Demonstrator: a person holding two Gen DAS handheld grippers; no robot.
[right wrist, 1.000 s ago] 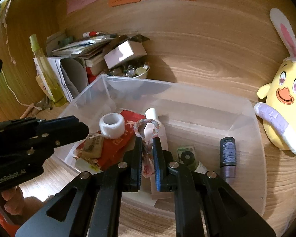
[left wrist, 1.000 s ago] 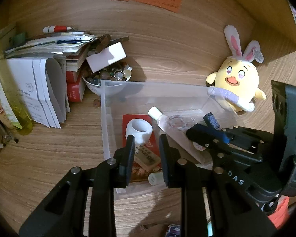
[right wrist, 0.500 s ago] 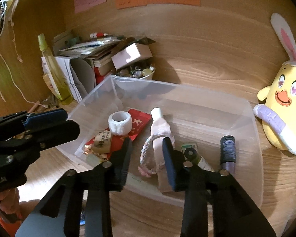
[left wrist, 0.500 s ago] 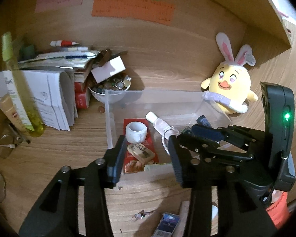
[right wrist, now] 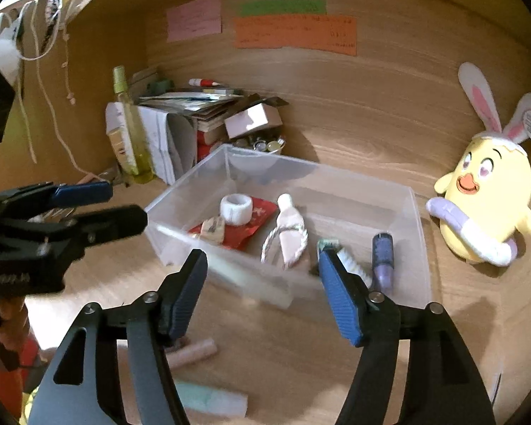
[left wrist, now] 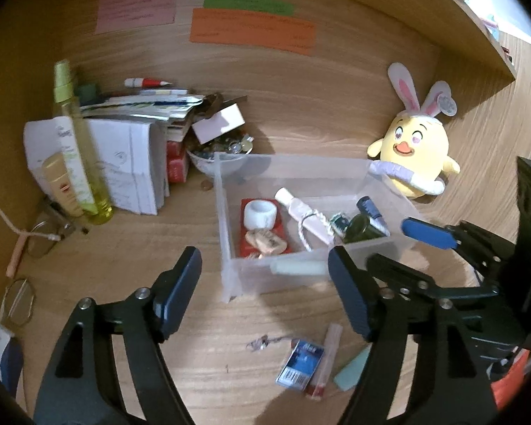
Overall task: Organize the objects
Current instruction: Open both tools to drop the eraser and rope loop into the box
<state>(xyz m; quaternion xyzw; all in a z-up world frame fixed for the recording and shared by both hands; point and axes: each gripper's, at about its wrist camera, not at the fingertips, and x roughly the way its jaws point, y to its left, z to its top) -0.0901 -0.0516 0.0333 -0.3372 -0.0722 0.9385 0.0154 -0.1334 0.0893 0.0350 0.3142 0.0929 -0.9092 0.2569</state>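
Partly blurred: clear bin (right wrist: pixel 416 248) near wall | items behind it indistinct

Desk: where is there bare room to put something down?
Free: the wood between the clear bin and the yellow bottle, and the strip between bin and back wall, left of the plush chick. Crowded: the paper stack corner and the bin's left half.

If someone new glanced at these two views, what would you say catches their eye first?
Probably the yellow plush chick with pink-lined bunny ears, sitting against the wooden back wall to the right of the clear plastic bin. Next, the bin itself, mid-desk, holding a white ring-shaped roll on a red packet and a pale pink squeeze bottle. Both tongs, left and right, hang open and empty in front of it.
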